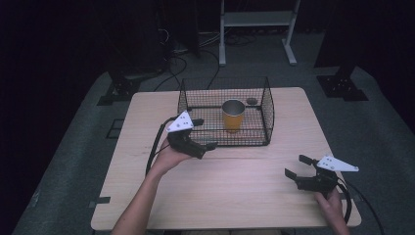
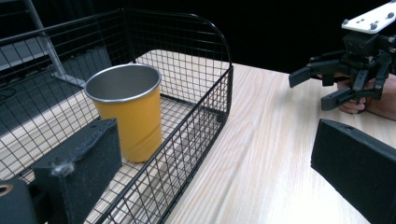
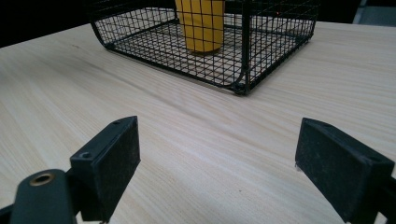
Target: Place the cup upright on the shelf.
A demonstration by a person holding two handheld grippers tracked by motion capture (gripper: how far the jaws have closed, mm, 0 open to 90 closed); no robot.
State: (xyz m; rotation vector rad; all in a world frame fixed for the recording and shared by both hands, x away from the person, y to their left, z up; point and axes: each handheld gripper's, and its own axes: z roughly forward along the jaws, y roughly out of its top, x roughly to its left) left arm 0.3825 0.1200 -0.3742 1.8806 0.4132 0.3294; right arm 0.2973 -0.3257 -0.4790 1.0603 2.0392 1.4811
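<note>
Left gripper jaws spread, empty, straddling the near-left wall of the wire basket. Right gripper jaws spread, empty, well clear of it. Yellow cup stands upright inside the basket. Risk: a jaw snagging the mesh drags the basket across the surface, toppling the cup

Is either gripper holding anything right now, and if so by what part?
Nothing is held. The left gripper is open beside the basket, clear of the yellow cup. The right gripper is open over the table.
</note>
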